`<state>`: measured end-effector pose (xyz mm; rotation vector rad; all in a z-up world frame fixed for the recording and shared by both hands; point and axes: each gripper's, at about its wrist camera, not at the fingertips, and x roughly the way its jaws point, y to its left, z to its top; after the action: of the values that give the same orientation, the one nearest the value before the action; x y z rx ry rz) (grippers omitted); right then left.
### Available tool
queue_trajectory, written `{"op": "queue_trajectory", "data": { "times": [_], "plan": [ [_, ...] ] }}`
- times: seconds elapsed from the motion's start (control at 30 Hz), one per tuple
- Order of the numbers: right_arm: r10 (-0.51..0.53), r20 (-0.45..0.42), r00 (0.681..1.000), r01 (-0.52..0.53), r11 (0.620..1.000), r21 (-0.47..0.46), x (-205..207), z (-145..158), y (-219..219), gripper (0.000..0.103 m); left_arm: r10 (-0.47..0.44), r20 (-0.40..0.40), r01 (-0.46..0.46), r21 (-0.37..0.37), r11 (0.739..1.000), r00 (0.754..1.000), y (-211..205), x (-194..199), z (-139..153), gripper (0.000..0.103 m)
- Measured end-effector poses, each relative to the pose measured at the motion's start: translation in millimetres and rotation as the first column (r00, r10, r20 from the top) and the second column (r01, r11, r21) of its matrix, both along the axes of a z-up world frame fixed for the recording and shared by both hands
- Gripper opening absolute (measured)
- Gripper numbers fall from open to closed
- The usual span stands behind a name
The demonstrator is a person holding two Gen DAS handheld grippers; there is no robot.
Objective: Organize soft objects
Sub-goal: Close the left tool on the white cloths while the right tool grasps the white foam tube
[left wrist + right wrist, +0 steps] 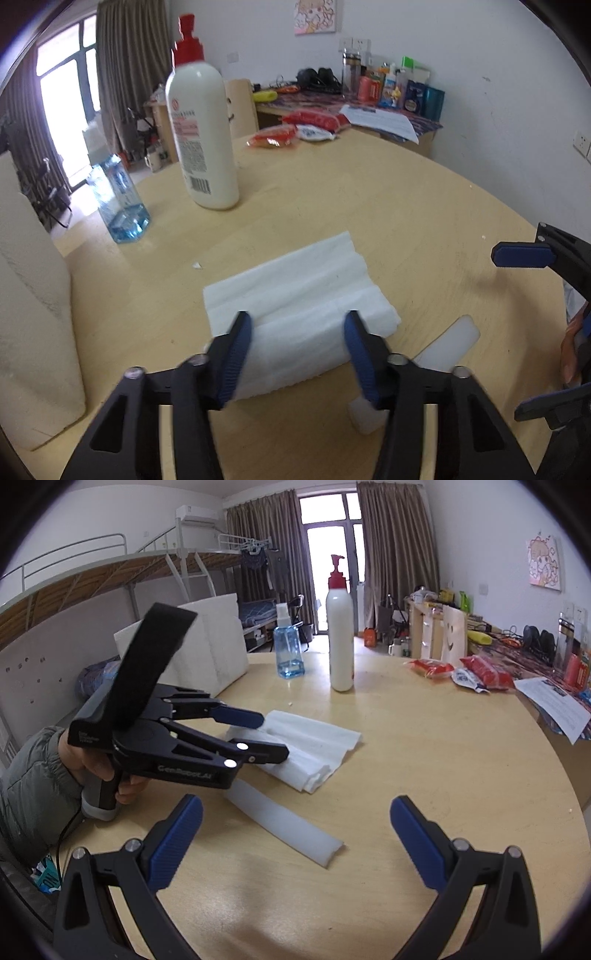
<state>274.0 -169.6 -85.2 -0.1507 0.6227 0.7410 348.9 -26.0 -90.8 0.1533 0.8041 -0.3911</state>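
Observation:
A folded white cloth (295,295) lies on the round wooden table (406,206); it also shows in the right wrist view (314,746). My left gripper (297,325) is open, with its blue fingers straddling the cloth's near edge; in the right wrist view the left gripper (269,734) hovers over the cloth's left end. A white foam strip (284,823) lies in front of the cloth, and also shows in the left wrist view (447,345). My right gripper (295,812) is open and empty above the table, near the strip.
A tall white pump bottle (201,136) and a blue spray bottle (118,195) stand at the table's far left. Red and white snack packets (295,129) lie at the far edge. White foam blocks (218,646) stand at the left edge. A cluttered desk (388,99) is beyond.

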Motion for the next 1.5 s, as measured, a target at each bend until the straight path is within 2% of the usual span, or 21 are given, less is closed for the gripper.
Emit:
{"op": "queue_trajectory", "data": {
  "times": [0.13, 0.27, 0.4, 0.63, 0.67, 0.77, 0.93, 1.0, 1.13, 1.2, 1.3, 1.5],
  "plan": [
    [0.031, 0.005, 0.999, -0.031, 0.999, -0.043, -1.6, -0.6, 7.9, 0.103, -0.002, -0.054, 0.002, -0.012, 1.000, 0.999, 3.2, 6.8, -6.7, 0.034],
    [0.085, -0.018, 0.996, -0.086, 0.994, -0.064, -0.2, -2.0, 12.8, 0.103, -0.011, -0.061, 0.008, -0.036, 0.999, 0.998, 7.7, 8.5, -6.1, 0.029],
    [0.119, -0.037, 0.992, -0.122, 0.985, -0.124, 4.7, -5.3, 22.5, 0.103, -0.004, -0.057, 0.003, -0.020, 1.000, 0.998, 9.2, 6.9, -6.4, 0.019],
    [0.173, -0.071, 0.982, -0.184, 0.963, -0.195, 9.5, -8.9, 33.3, 0.102, 0.013, -0.081, -0.020, -0.088, 0.996, 0.997, 26.2, 5.7, -5.8, 0.015],
    [0.184, -0.071, 0.980, -0.195, 0.959, -0.206, 10.2, -9.4, 34.8, 0.097, 0.013, -0.082, -0.020, -0.090, 0.996, 0.997, 25.8, 4.9, -5.8, 0.015],
    [0.223, -0.107, 0.969, -0.242, 0.945, -0.222, 15.8, -13.0, 37.3, 0.072, 0.015, -0.084, -0.023, -0.095, 0.995, 0.996, 27.5, 3.6, -5.5, 0.015],
    [0.253, -0.099, 0.962, -0.271, 0.911, -0.311, 19.6, -21.9, 41.6, 0.059, 0.017, -0.083, -0.025, -0.093, 0.995, 0.996, 27.3, 3.3, -5.3, 0.015],
    [0.268, -0.112, 0.957, -0.290, 0.902, -0.320, 19.8, -23.2, 41.3, 0.048, 0.017, -0.083, -0.025, -0.093, 0.995, 0.996, 27.5, 3.3, -5.3, 0.015],
    [0.280, -0.152, 0.948, -0.314, 0.900, -0.304, 26.7, -25.4, 40.6, 0.043, 0.018, -0.082, -0.025, -0.090, 0.996, 0.996, 27.9, 3.4, -5.5, 0.015],
    [0.298, -0.158, 0.941, -0.334, 0.890, -0.311, 24.1, -24.9, 41.8, 0.035, 0.019, -0.084, -0.027, -0.094, 0.995, 0.996, 27.6, 3.7, -5.5, 0.015],
    [0.319, -0.154, 0.935, -0.353, 0.875, -0.330, 19.6, -24.5, 44.0, 0.029, 0.022, -0.086, -0.031, -0.099, 0.995, 0.996, 28.2, 3.5, -5.6, 0.015],
    [0.298, -0.172, 0.939, -0.339, 0.890, -0.305, 23.1, -17.8, 41.2, 0.020, 0.027, -0.083, -0.034, -0.091, 0.995, 0.996, 29.2, 2.6, -5.3, 0.015]
  ]
}}
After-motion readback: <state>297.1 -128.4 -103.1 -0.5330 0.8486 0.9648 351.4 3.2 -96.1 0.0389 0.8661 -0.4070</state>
